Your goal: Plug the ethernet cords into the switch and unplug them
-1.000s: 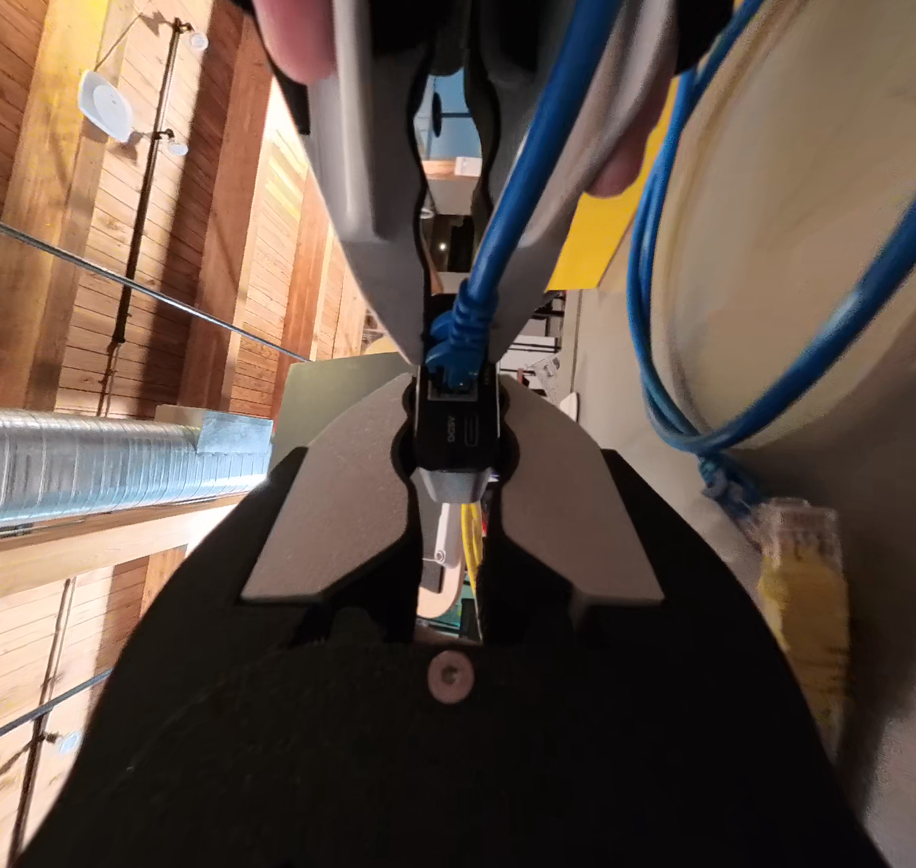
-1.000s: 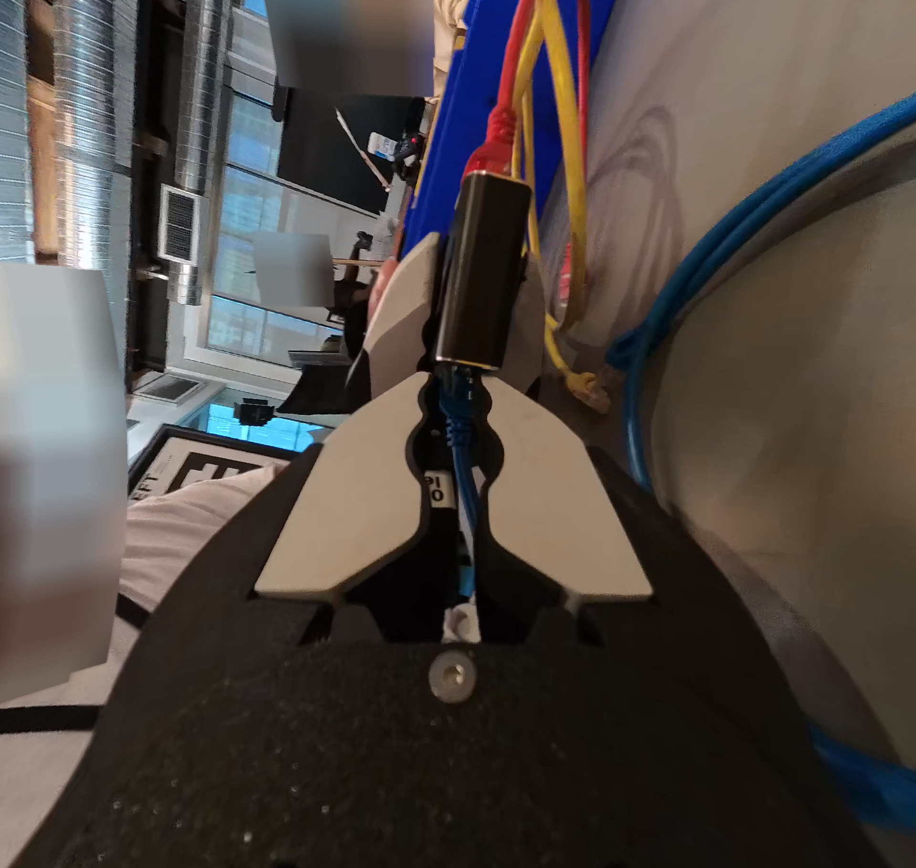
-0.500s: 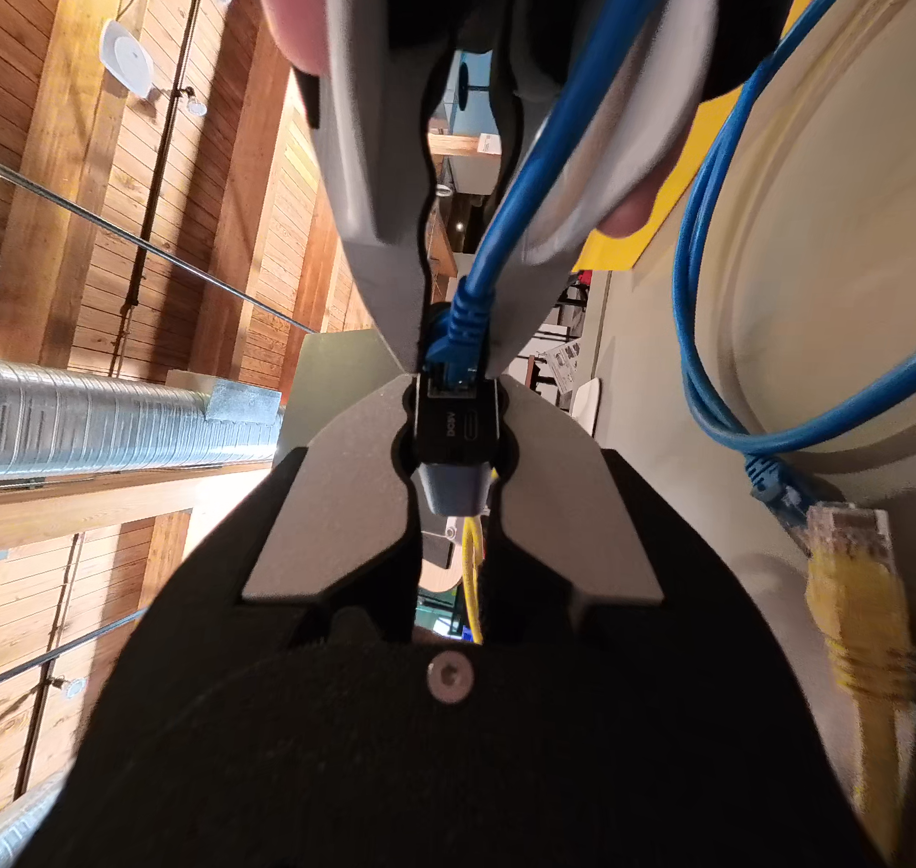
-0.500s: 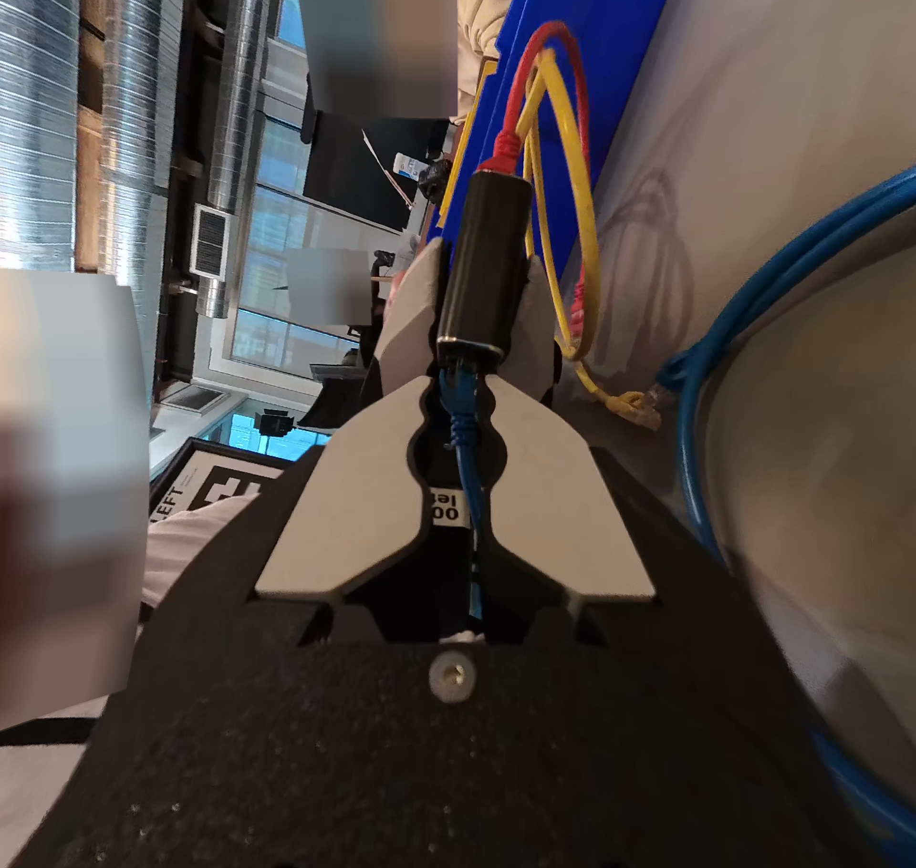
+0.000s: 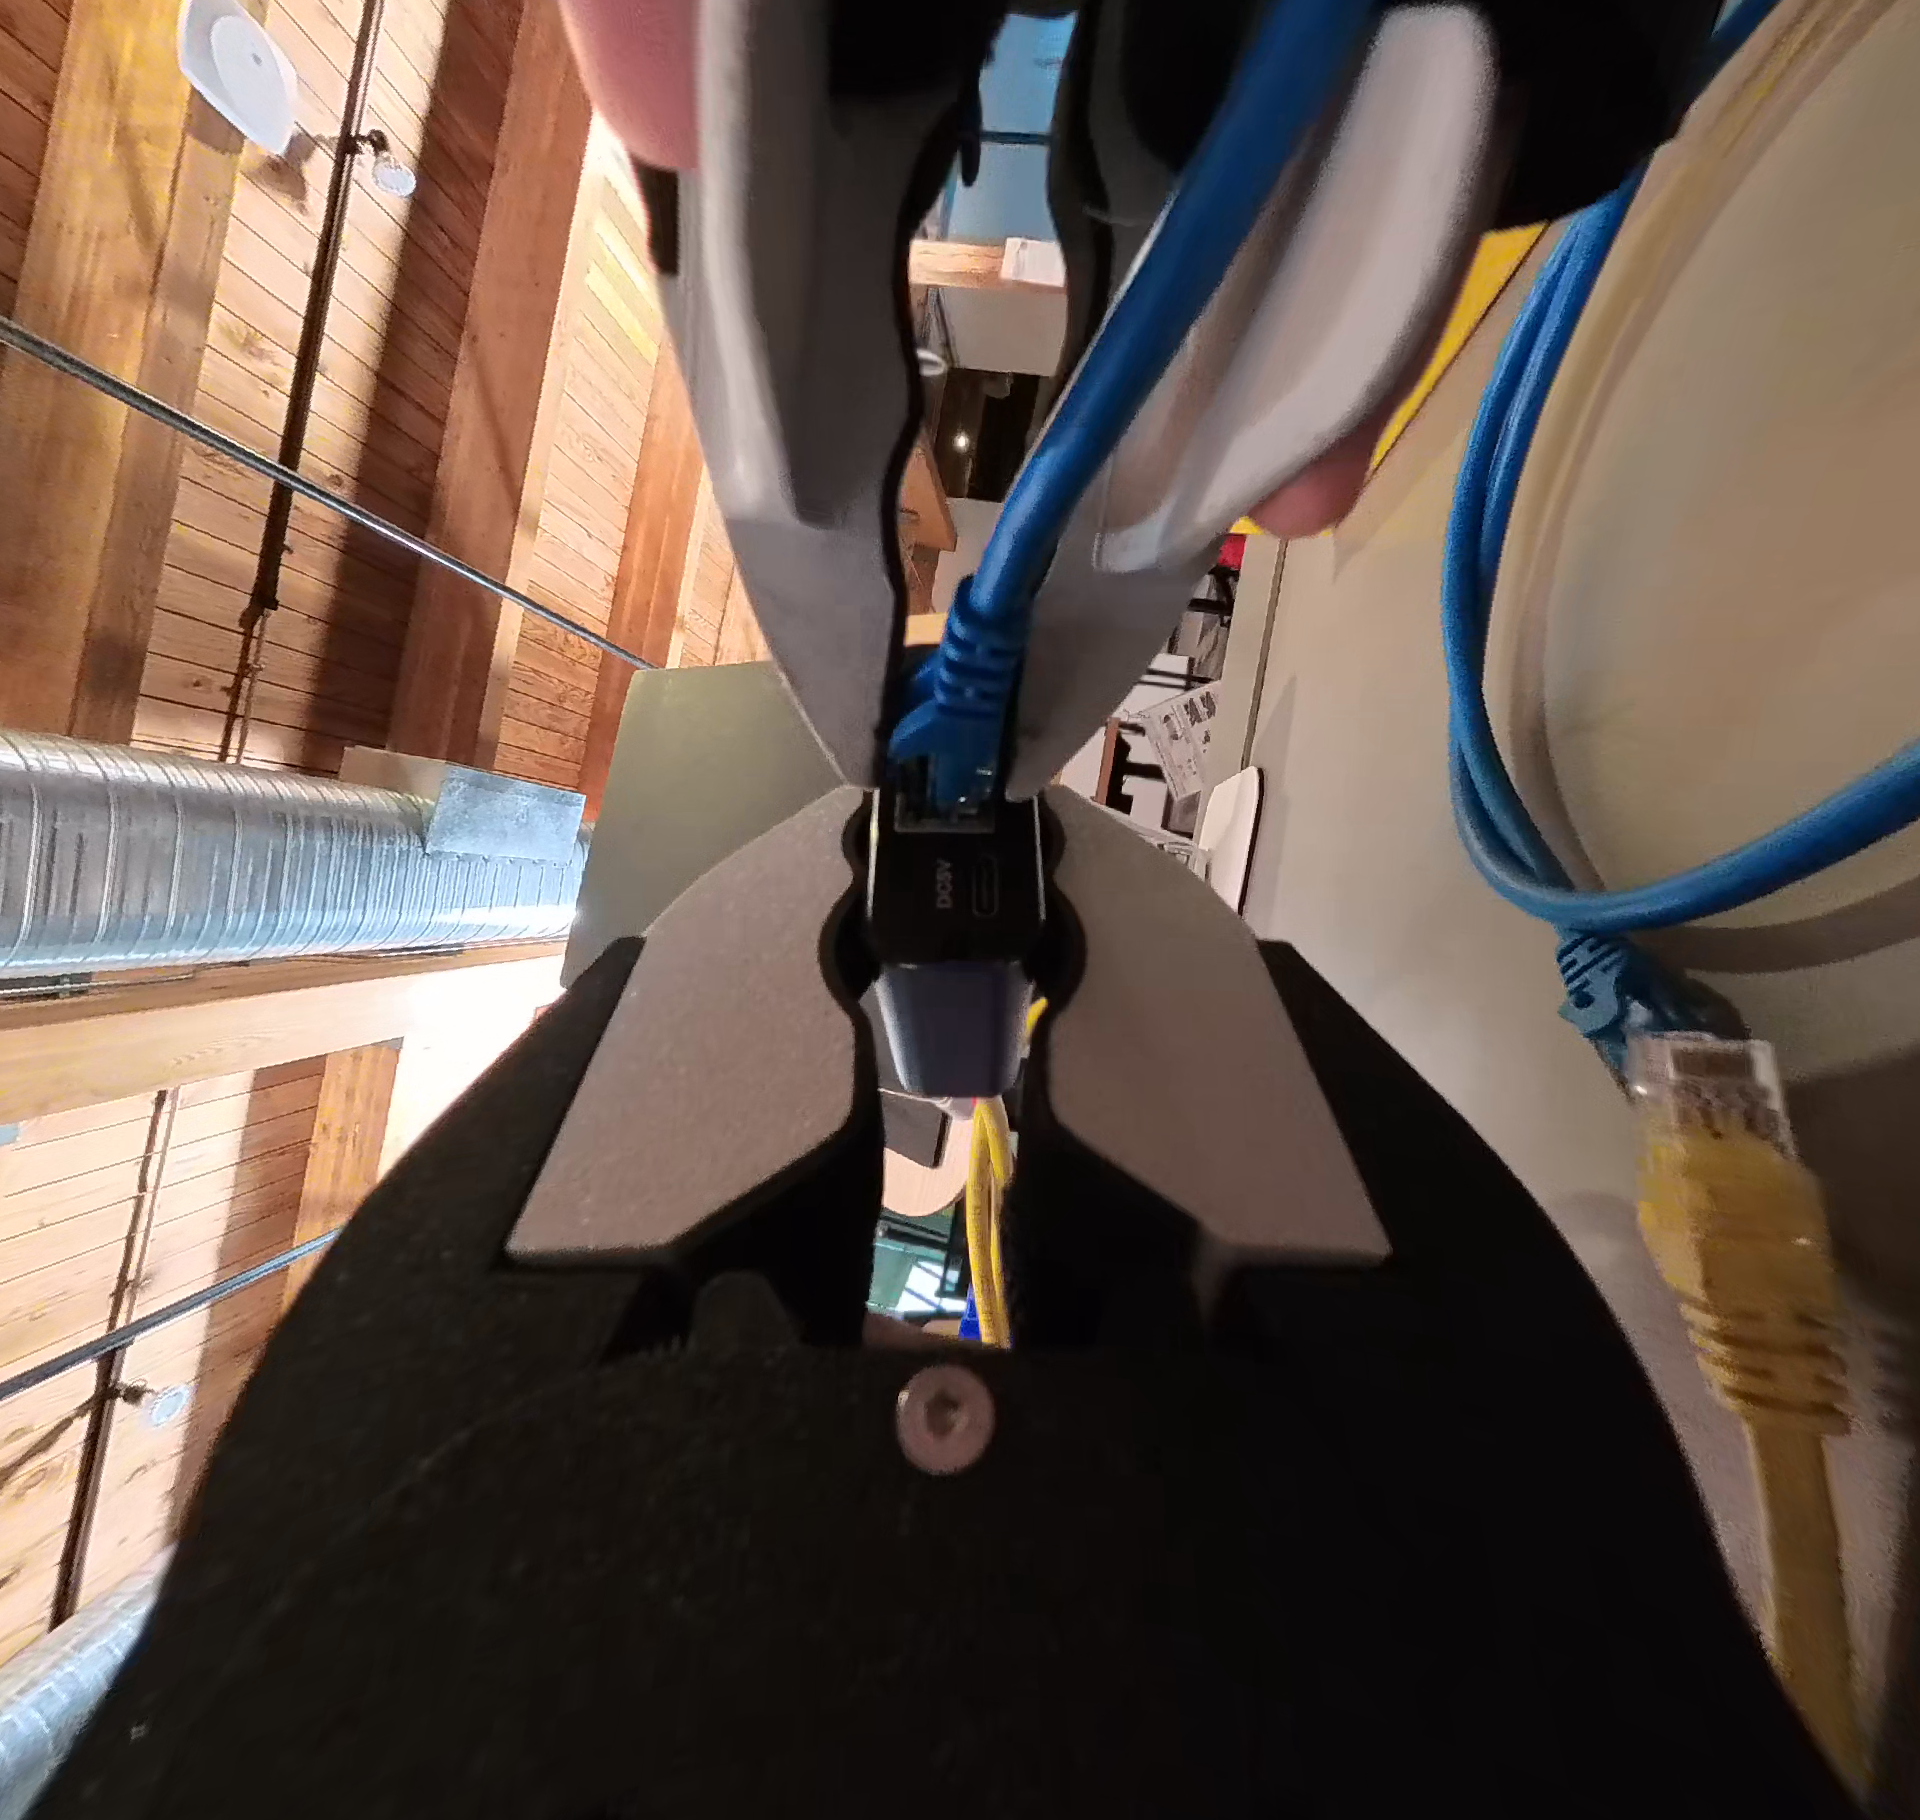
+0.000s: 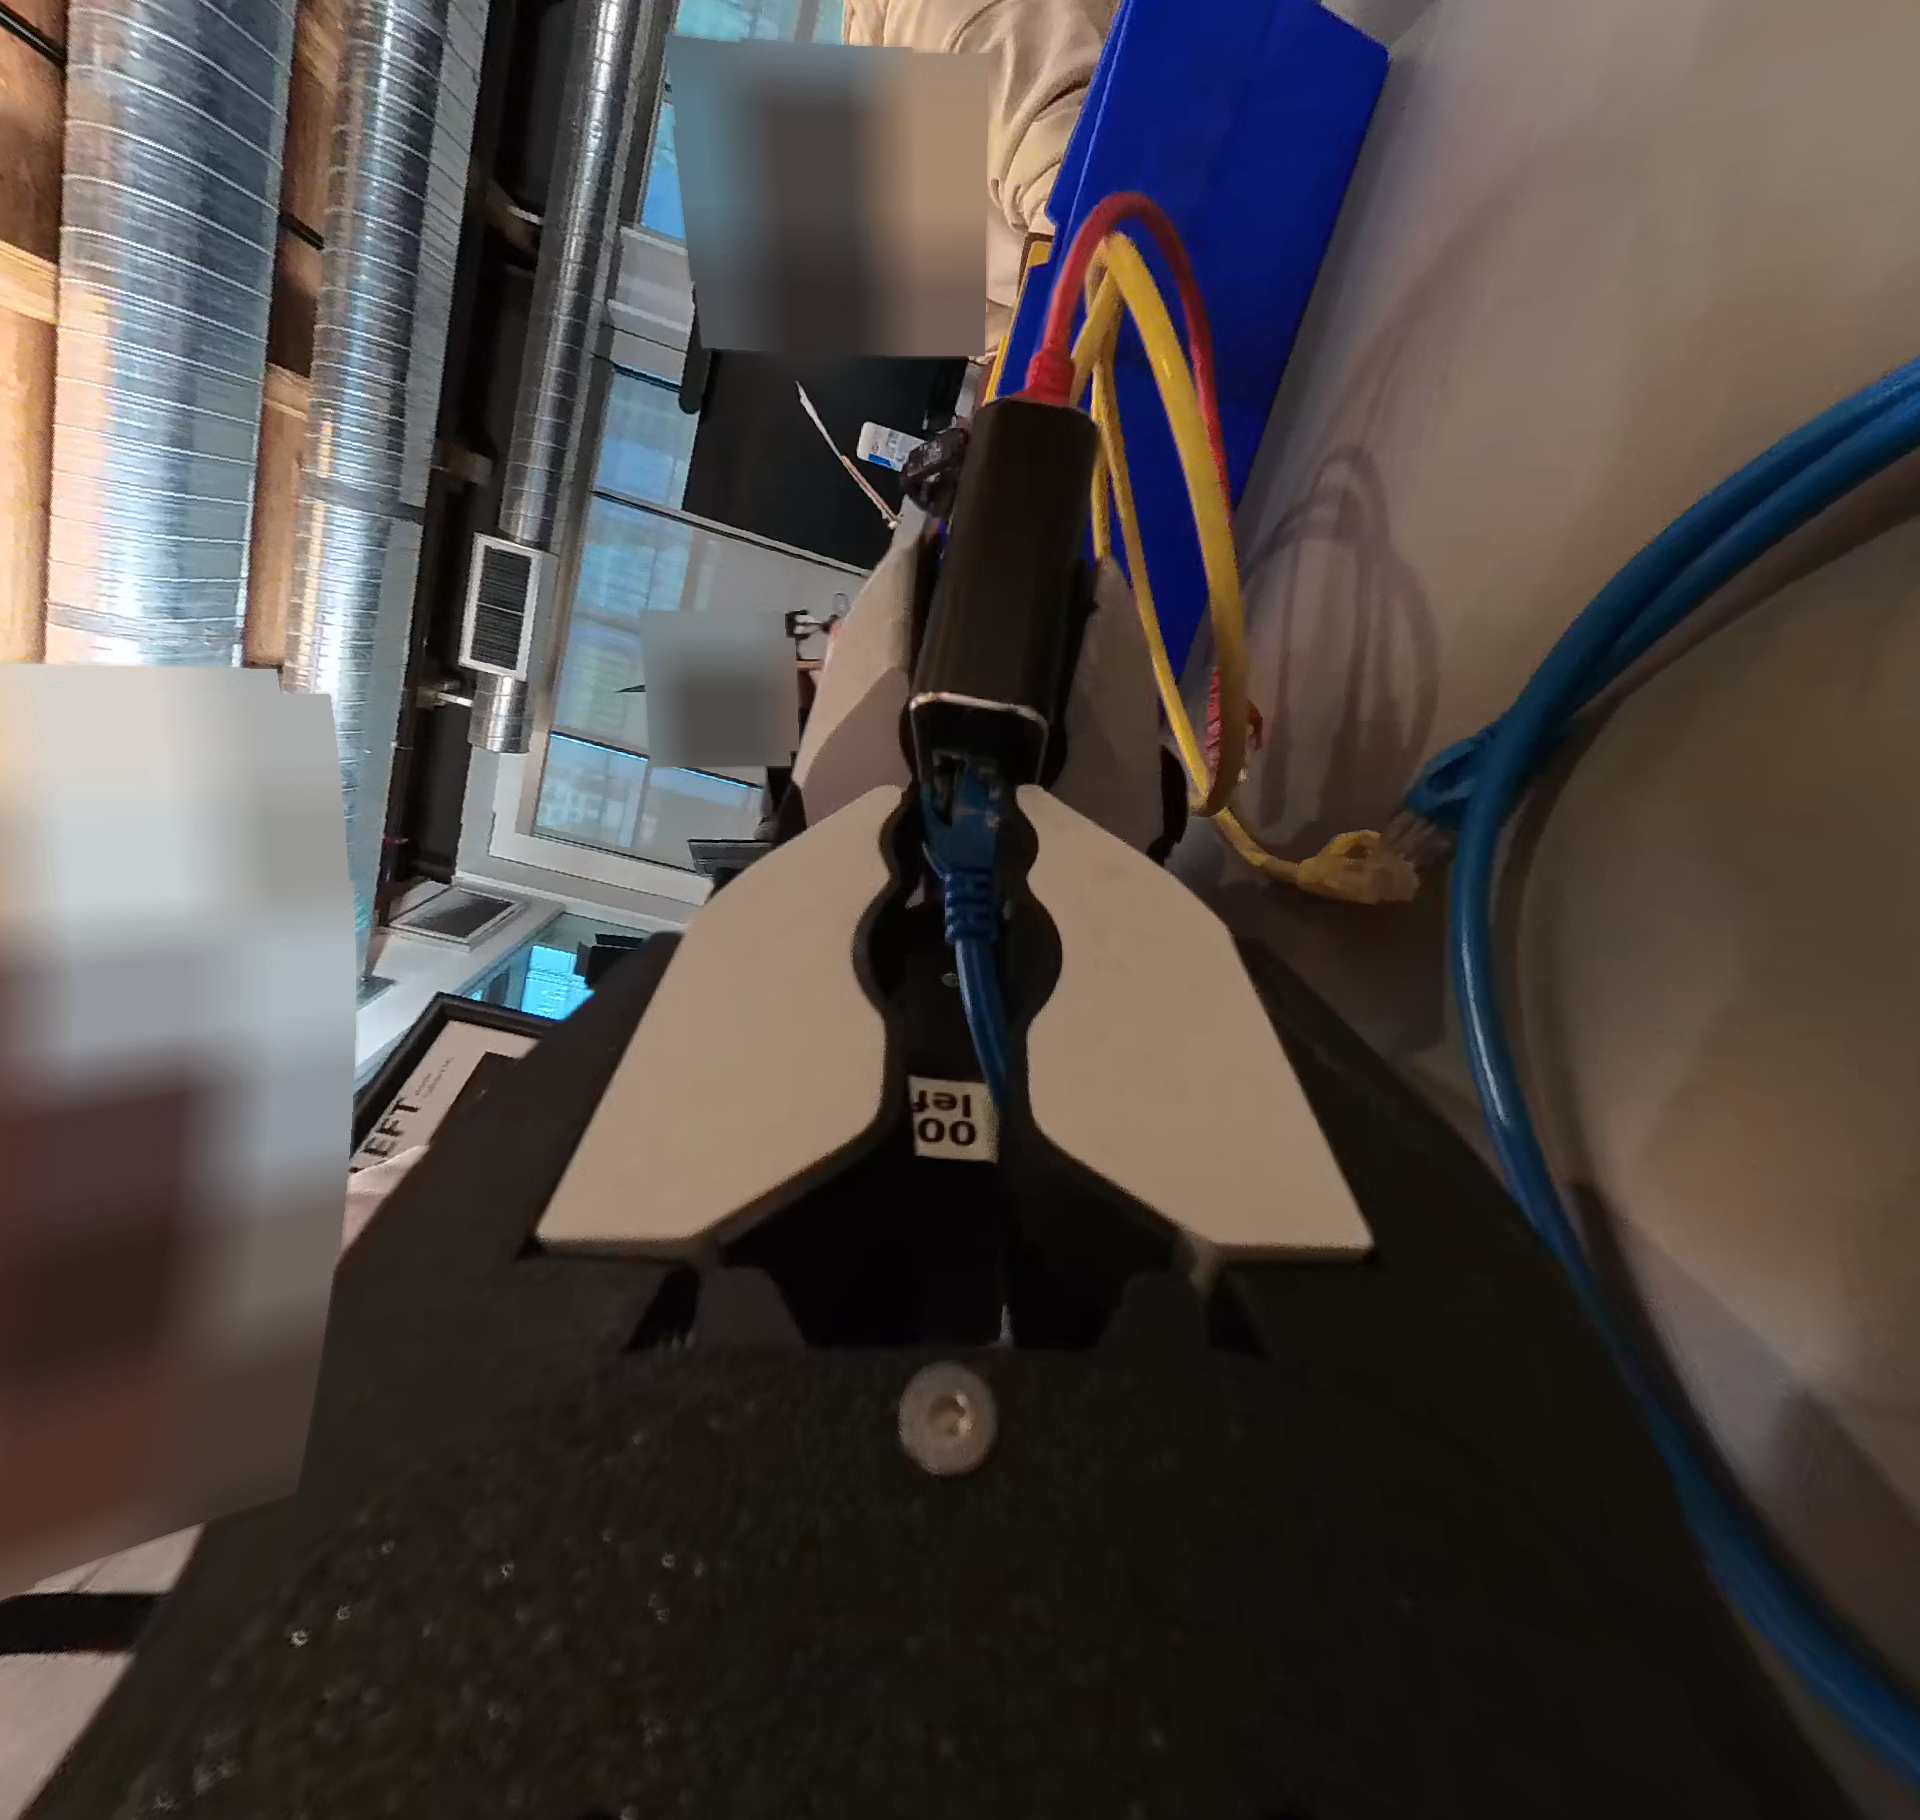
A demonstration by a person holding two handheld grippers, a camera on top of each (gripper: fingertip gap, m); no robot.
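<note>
Left gripper [image 5: 954, 840] clamped on small black rectangular switch [image 5: 954, 897], held up off pale grey bench [image 6: 1621, 336]. Right gripper [image 6: 961, 788] directly opposite, tips meeting, pinched on blue plug [image 6: 961, 814] of blue ethernet cord [image 5: 1164, 336], plug seated in switch's near port. Red ethernet cord [image 6: 1153, 222] plugged into switch's far end, looping with thin yellow ethernet cord [image 6: 1174, 440] above bench. Farther right, loose yellow plug [image 5: 1725, 1220] lying on bench beside loose blue plug [image 5: 1600, 991]. Blue plastic bin [image 6: 1226, 170] behind, touching bench
</note>
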